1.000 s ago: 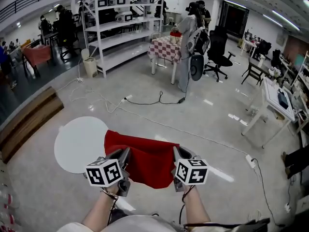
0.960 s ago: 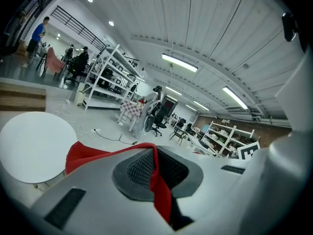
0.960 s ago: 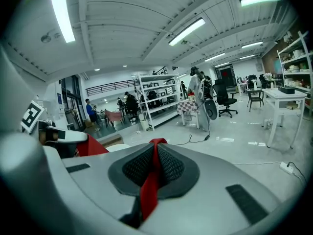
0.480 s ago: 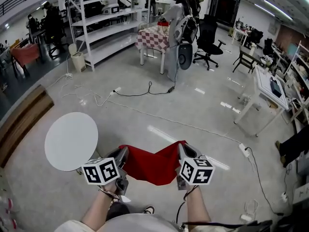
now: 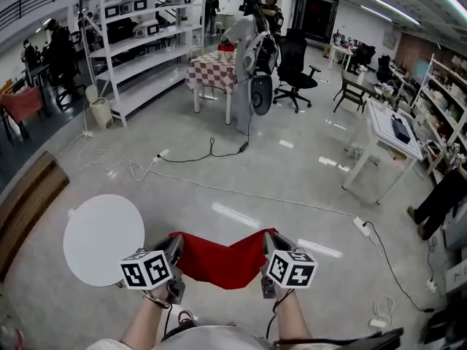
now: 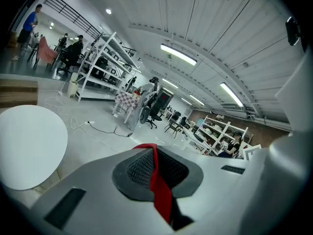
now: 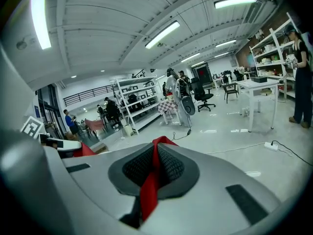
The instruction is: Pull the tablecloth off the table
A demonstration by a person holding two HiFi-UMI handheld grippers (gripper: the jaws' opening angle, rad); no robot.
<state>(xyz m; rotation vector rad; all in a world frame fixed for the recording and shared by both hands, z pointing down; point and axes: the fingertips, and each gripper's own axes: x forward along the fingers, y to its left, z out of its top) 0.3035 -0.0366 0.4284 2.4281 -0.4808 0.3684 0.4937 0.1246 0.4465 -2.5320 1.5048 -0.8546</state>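
we have the red tablecloth (image 5: 222, 262) pinched at two points along its top edge. the left gripper (image 5: 175, 242) is clamped shut on one end and the right gripper (image 5: 267, 240) on the other. in each gripper view a thin fold of red runs up between the closed pads and pokes out just past the tips, so both holds are shallow.

as we judge it, the step in hand is finishing the pull and carrying the cloth clear. to do that well we should keep both clamps tight, because there is little cloth inside the jaws to spare. we should hold the two hands level with each other and well apart, so the top edge stays taut rather than bunching. the pull should be steady, not a jerk. the middle already droops, so we should also keep the low belly of the cloth off the floor (image 5: 306, 166) and away from the white cable (image 5: 292, 204) running across it.

the tablecloth hangs in the air between the two grippers, stretched from one to the other and sagging below them in the middle — close in front of our body. the round white table (image 5: 102, 239) stands to the left, just beside the left gripper in the head view. its top shows bare with no red on it, so the cloth looks wholly off it and apart from its rim.
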